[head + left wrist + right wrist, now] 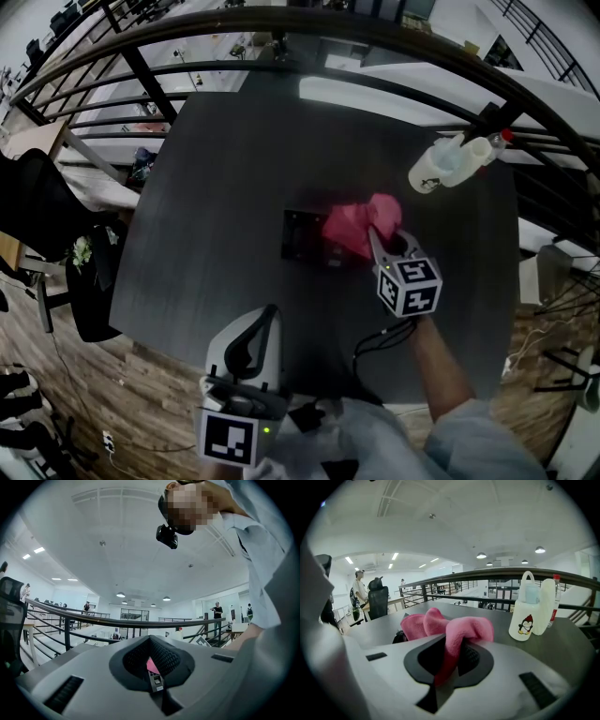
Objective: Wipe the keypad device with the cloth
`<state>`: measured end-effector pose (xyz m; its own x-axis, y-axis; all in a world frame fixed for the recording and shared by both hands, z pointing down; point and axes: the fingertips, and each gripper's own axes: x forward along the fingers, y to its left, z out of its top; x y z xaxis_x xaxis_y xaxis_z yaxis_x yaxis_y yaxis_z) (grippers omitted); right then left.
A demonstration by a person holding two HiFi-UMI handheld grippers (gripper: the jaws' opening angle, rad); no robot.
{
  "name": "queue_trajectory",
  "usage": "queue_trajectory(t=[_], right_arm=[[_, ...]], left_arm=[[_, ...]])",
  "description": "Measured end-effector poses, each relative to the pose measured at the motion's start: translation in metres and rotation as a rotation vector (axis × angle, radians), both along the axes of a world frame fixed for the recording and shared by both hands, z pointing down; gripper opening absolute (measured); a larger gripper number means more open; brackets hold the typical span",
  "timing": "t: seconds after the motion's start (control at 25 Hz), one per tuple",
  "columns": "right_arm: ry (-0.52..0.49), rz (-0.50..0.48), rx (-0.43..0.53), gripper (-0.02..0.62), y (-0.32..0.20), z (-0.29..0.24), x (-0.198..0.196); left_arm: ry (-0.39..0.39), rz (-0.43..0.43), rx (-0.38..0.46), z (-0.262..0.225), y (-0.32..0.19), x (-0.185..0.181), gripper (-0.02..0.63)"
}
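A black keypad device (302, 234) lies flat near the middle of the dark table (216, 187). A pink cloth (359, 223) is bunched over its right part. My right gripper (377, 236) is shut on the cloth's near edge; in the right gripper view the cloth (454, 632) hangs out between the jaws of the right gripper (451, 644). My left gripper (271, 311) hovers at the table's near edge, left of the device, shut with nothing held. In the left gripper view the left gripper (150, 640) points across the table, and a sliver of the pink cloth (152, 665) shows beyond it.
A white penguin-print bottle (439, 165) lies at the far right of the table, also the bottle (526, 616) in the right gripper view, next to a red-capped one (506, 138). A dark railing (309, 23) runs behind the table. A black chair (37, 211) stands at the left.
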<state>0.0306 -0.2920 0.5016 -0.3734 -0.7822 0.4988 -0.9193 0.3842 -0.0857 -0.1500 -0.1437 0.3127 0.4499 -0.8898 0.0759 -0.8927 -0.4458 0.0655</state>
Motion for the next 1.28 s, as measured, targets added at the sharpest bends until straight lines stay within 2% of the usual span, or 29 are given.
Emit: queue_trajectory(t=[0.44, 0.84, 1.28], right_arm=[[0.008, 0.041, -0.077, 0.038, 0.024, 0.03, 0.006], [0.046, 0.013, -0.165, 0.038, 0.057, 0.059, 0.008], [-0.032, 0.004, -0.191, 0.038, 0.086, 0.052, 0.003]], left_arm=[[-0.003, 0.007, -0.002, 0.001, 0.001, 0.005, 0.012], [-0.004, 0.018, 0.001, -0.002, 0.0, 0.012, 0.012], [-0.007, 0.039, 0.013, -0.007, 0.005, 0.025, 0.012]])
